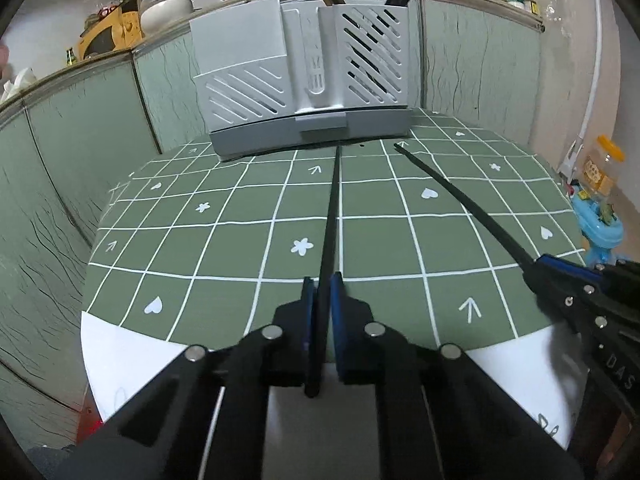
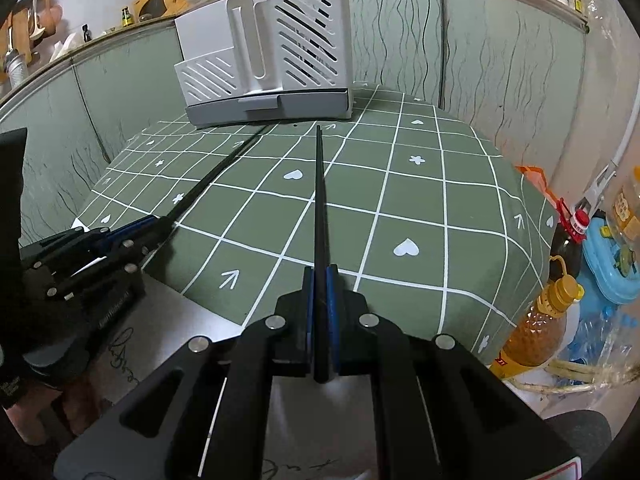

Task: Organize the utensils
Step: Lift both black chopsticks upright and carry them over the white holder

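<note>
1. The tablecloth (image 1: 240,208) is sage green with a white grid, scattered with white hearts, flowers and arrows.
2. The utensil holder (image 1: 304,76) at 12 o'clock is pale grey with diagonal slots and a darker grey base.
3. Both chopsticks (image 1: 330,216) (image 2: 320,200) are black.
4. Each gripper (image 1: 322,292) (image 2: 320,280) is black with blue pads.
5. The wall panels (image 1: 80,140) are pale green with dark wavy lines.

1. A home kitchen corner: a small table under a green checked tablecloth (image 1: 224,236) stands against pale green panelled walls (image 1: 480,64).
2. A grey utensil holder (image 1: 304,80) sits at the table's far edge.
3. A ledge above carries a white pot (image 1: 166,6), jars and bottles.
4. Cooking oil bottles (image 2: 540,320) stand beside the table.
</note>
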